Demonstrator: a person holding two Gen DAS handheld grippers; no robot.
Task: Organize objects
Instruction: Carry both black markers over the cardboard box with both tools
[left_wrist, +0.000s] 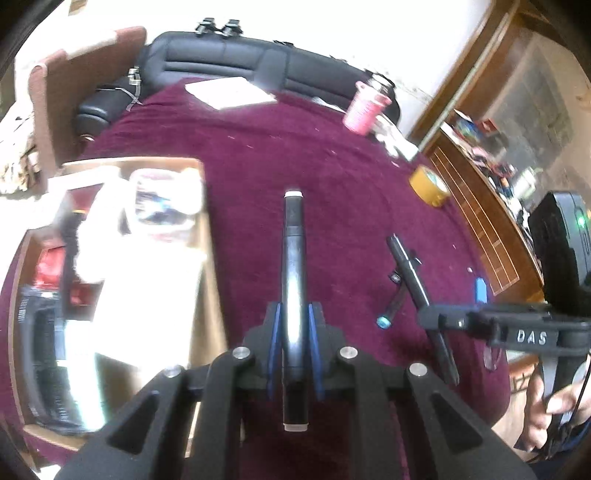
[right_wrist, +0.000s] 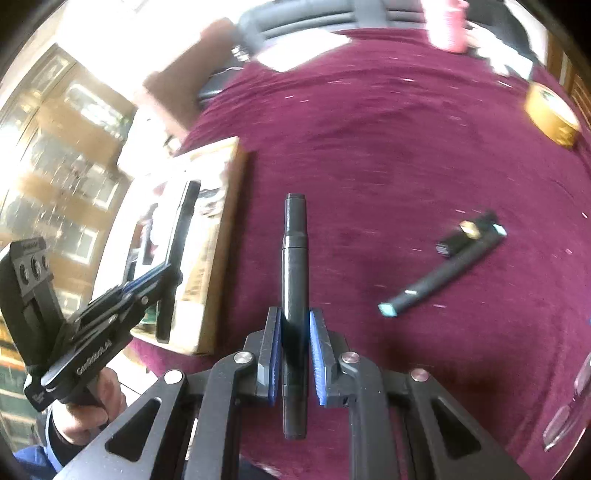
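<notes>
My left gripper (left_wrist: 294, 325) is shut on a black marker with white ends (left_wrist: 293, 273), held above the maroon tablecloth (left_wrist: 332, 166), just right of an open cardboard box (left_wrist: 207, 236). My right gripper (right_wrist: 294, 328) is shut on an all-black marker (right_wrist: 294, 258) above the cloth. In the left wrist view the right gripper (left_wrist: 428, 317) holds its marker (left_wrist: 421, 291) over another black pen with a teal end (left_wrist: 391, 306). In the right wrist view the left gripper (right_wrist: 162, 273) holds its marker (right_wrist: 177, 251) over the box (right_wrist: 218, 221). A teal-tipped pen (right_wrist: 443, 273) lies on the cloth.
The box holds several packets and dark items. A yellow tape roll (left_wrist: 428, 184) and a pink cup (left_wrist: 364, 107) stand at the far right. White paper (left_wrist: 229, 92) and a black bag (left_wrist: 236, 59) lie at the back. A small blue item (left_wrist: 480, 290) lies near a wooden edge (left_wrist: 480, 206).
</notes>
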